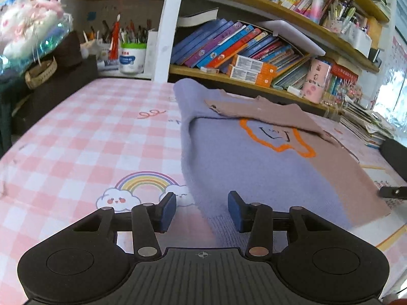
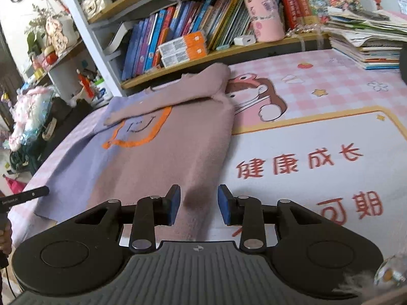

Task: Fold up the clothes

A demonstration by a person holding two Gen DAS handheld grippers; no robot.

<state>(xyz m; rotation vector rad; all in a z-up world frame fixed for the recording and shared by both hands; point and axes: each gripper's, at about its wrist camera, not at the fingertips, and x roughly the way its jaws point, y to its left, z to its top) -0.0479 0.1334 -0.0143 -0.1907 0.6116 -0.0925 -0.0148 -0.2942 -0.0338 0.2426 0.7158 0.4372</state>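
A knit sweater (image 1: 254, 162), half lavender and half dusty pink with an orange star outline, lies flat on the pink checked table cover (image 1: 89, 137). Both sleeves are folded in across the chest. My left gripper (image 1: 202, 209) is open and empty, just above the lavender hem corner. In the right wrist view the sweater (image 2: 157, 157) shows its pink half nearest. My right gripper (image 2: 199, 204) is open and empty over the pink hem corner. The left gripper's tip (image 2: 28, 194) shows at the left edge there.
Bookshelves with leaning books (image 1: 229, 48) run along the far edge of the table. A pen cup (image 1: 132, 56) and a plush toy (image 1: 28, 25) stand at the back left. A stack of booklets (image 2: 368, 43) lies at the back right.
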